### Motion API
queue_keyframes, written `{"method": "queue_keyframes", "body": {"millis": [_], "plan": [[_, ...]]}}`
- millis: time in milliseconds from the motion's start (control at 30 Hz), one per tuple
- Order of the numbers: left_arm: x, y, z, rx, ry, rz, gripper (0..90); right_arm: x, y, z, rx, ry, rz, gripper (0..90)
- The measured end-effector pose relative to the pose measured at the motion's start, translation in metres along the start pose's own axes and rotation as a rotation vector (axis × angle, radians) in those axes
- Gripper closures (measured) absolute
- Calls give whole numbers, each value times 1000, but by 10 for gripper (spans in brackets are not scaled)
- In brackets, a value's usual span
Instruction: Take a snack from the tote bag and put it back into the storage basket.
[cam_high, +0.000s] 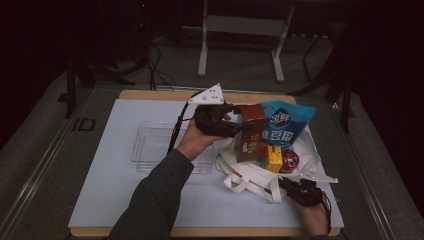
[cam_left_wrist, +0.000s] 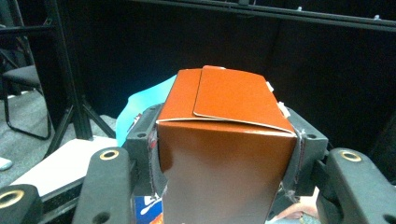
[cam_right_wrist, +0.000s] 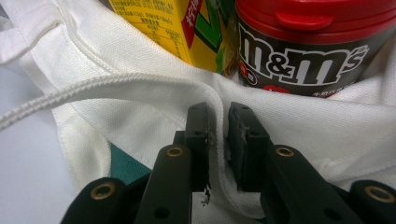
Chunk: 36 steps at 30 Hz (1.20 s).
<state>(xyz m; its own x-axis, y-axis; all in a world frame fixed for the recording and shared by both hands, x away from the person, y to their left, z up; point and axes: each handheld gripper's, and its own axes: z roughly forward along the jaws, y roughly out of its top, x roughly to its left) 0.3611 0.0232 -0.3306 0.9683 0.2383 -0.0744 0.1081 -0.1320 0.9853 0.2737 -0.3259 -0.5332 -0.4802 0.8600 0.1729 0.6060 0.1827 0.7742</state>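
My left gripper (cam_high: 236, 126) is shut on an orange-brown carton (cam_high: 251, 131), held upright above the mouth of a white tote bag (cam_high: 250, 175). In the left gripper view the carton (cam_left_wrist: 224, 154) sits squeezed between both pads of the gripper (cam_left_wrist: 226, 140), folded top flap up. My right gripper (cam_high: 299, 191) rests at the bag's near right side. In the right gripper view it (cam_right_wrist: 218, 126) is shut on the bag's stitched rim (cam_right_wrist: 140, 88). Inside the bag are a yellow carton (cam_right_wrist: 159, 28), a red-lidded m&m's can (cam_right_wrist: 308, 46) and a blue snack pouch (cam_high: 286, 125).
A clear plastic tray (cam_high: 150, 145) lies on the white mat (cam_high: 110, 190) to the left of the bag. The wooden table edge (cam_high: 200, 232) runs along the front. Dark stands and cables (cam_high: 150, 60) are on the floor behind the table.
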Motion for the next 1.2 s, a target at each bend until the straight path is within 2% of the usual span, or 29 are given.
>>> {"method": "queue_keyframes", "body": {"millis": [267,567,767,1200], "plan": [[5,1,-16,-10,-15,-11,427,0,0,0,-2,1,0,781],[10,1,-28,-4,-12,-10,427,0,0,0,-3,2,0,781],[11,0,-37,27,0,6,427,-1,-1,0,-4,5,1,782],[18,-2,-59,35,46,11,427,-1,-1,0,-5,6,2,781]]}}
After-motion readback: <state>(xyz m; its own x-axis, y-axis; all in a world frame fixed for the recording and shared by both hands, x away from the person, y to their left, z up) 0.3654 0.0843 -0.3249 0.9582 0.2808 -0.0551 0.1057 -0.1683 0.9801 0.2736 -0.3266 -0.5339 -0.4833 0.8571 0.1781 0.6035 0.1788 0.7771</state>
